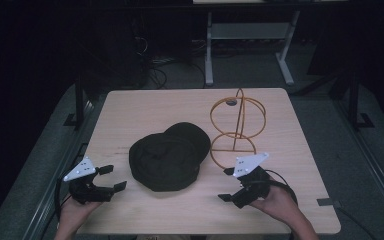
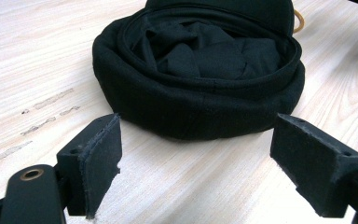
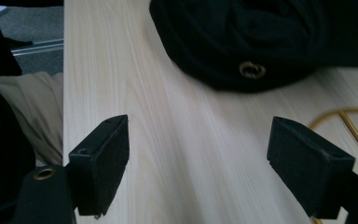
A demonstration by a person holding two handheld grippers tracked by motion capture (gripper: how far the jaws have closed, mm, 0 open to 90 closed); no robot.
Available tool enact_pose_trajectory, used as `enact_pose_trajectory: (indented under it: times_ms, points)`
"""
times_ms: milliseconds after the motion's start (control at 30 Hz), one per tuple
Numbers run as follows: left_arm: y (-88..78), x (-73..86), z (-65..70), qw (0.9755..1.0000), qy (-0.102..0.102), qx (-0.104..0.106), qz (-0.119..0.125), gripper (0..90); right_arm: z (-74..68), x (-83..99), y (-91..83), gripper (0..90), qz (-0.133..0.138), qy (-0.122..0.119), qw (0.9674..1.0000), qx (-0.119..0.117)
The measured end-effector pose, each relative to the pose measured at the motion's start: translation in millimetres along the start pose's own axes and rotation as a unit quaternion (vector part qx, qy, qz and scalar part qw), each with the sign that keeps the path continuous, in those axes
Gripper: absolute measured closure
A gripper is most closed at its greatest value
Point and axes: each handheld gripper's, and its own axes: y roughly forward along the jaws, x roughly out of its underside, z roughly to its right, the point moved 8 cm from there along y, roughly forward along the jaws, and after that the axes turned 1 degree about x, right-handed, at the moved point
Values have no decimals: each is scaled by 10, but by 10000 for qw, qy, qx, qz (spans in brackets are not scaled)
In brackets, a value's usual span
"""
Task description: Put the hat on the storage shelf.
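Hat [image 1: 169,159] lies upside down near the middle of the table [image 1: 130,107], a dark cloth cap with its opening facing up and its lining bunched inside, as the left gripper view shows [image 2: 200,74]. Its brim points toward the far side, close to the stand [image 1: 236,127], a yellow wire frame of rings on a circular base that rises just right of the hat. In the right gripper view a small brass eyelet [image 3: 252,69] sits on the hat's side wall, and a bit of the stand's yellow wire [image 3: 349,123] lies on the wood at the right. The left gripper [image 1: 111,177] is held low at the near left of the table, jaws spread wide and empty, aimed at the hat but apart from it. The right gripper [image 1: 227,184] is held at the near right, just in front of the stand's base, jaws likewise spread and empty.
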Motion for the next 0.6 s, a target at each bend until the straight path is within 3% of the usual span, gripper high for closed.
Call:
enact_pose_trajectory:
  times_ms: [300,600]
  points:
    - [-7,-4,-21,10000,-36,11,41,160,-66,-319,334,276,-188,-477,9985,-202]
    - [-9,1,-30,10000,-74,16,27,161,-62,-510,545,331,-284,-672,9970,-274]
